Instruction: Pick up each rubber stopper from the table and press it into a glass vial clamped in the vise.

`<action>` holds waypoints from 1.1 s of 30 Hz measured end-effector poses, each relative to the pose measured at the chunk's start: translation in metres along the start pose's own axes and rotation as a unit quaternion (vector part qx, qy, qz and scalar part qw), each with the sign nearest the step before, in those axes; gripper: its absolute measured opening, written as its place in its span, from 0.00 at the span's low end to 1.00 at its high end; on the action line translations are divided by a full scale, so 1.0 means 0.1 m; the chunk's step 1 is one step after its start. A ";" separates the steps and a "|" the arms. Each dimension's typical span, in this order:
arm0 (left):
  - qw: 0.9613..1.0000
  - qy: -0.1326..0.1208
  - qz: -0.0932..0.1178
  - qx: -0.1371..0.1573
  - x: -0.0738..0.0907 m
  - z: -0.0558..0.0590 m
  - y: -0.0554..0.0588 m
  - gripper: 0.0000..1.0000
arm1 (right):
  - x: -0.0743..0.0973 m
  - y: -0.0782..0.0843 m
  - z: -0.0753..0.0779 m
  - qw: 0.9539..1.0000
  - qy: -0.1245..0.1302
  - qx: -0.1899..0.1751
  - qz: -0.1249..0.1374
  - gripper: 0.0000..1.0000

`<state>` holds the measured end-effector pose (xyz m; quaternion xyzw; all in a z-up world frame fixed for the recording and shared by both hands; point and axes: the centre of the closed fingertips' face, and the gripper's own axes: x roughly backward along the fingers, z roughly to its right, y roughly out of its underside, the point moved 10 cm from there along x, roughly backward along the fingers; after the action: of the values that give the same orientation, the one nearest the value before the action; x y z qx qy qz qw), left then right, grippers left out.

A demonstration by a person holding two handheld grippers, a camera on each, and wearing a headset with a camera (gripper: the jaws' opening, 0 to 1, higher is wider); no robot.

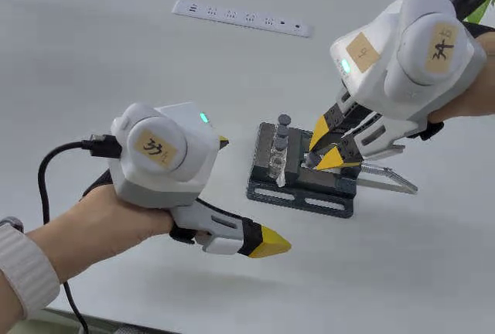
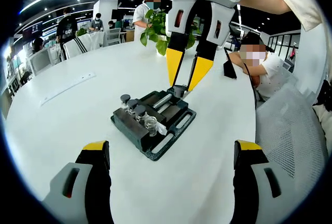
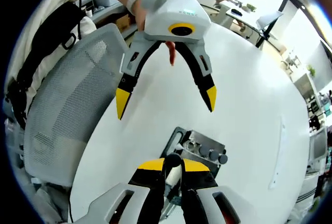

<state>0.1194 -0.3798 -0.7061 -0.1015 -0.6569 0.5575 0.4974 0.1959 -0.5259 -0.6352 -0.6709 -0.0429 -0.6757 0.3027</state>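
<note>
The left gripper, closest in the head view and held in 1 hand with a black cable trailing from it, has its jaws spread wide and holds nothing. It hangs just beside the 1 black vise on the white worktop. The vise clamps 4 glass vials in a row: 3 capped vials with dark tops and 1 clear vial at the near end. The right gripper reaches down at the vise's screw end, beside the metal handle. Its jaws are drawn narrow around 1 dark rubber stopper, apart from the vial row. 1 white power strip lies well beyond the vise.
</note>
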 end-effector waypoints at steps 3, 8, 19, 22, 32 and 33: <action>1.000 -0.005 -0.002 0.005 0.01 -0.01 0.02 0.99 | -0.06 -0.01 0.06 1.000 0.000 0.025 -0.011 0.06; 1.000 -0.011 -0.003 0.013 0.03 -0.03 0.06 0.99 | -0.17 -0.04 0.13 0.998 -0.003 0.054 -0.013 0.06; 0.999 -0.019 -0.006 0.026 0.05 -0.07 0.14 0.99 | -0.35 -0.06 0.23 0.990 0.006 0.135 -0.038 0.06; 0.999 -0.019 -0.009 0.028 0.04 -0.08 0.15 0.99 | -0.37 -0.06 0.22 0.985 0.007 0.162 -0.052 0.06; 0.999 -0.021 -0.009 0.030 0.03 -0.11 0.17 0.99 | -0.43 -0.12 0.19 0.984 0.001 0.174 -0.047 0.06; 0.999 -0.021 -0.010 0.031 0.03 -0.11 0.17 0.99 | -0.44 -0.12 0.19 0.983 -0.001 0.177 -0.049 0.06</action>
<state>0.1193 -0.3645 -0.7201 -0.0676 -0.6508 0.5744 0.4918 0.2032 -0.4917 -0.6702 -0.6044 -0.1948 -0.6710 0.3829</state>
